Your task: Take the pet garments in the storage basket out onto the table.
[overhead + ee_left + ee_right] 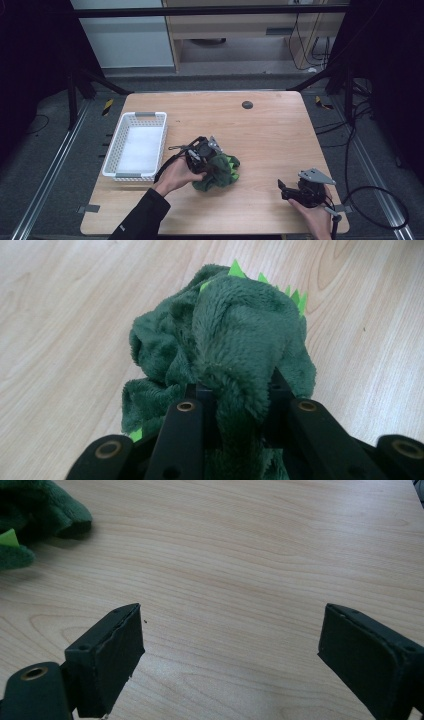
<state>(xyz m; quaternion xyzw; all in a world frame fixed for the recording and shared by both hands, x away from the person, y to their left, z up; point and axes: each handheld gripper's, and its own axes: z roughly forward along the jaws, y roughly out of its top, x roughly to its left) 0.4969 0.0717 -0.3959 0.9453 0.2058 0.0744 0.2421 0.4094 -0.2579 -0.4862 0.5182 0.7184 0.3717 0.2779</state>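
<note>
Left gripper [235, 390] clamped on green plush toy [225, 340] mid-table, right gripper [230, 645] wide open, empty, near right, white basket [116, 167] left.

The high view looks down and forward over the whole table [260, 130]. Each gripper view sits low and close to the wood — both share the green plush toy [225, 340] with it.

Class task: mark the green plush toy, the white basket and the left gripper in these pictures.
green plush toy [235, 335], left gripper view, furry top fold.
white basket [111, 152], high view, left wall.
left gripper [206, 159], high view, between its jaws.
</note>
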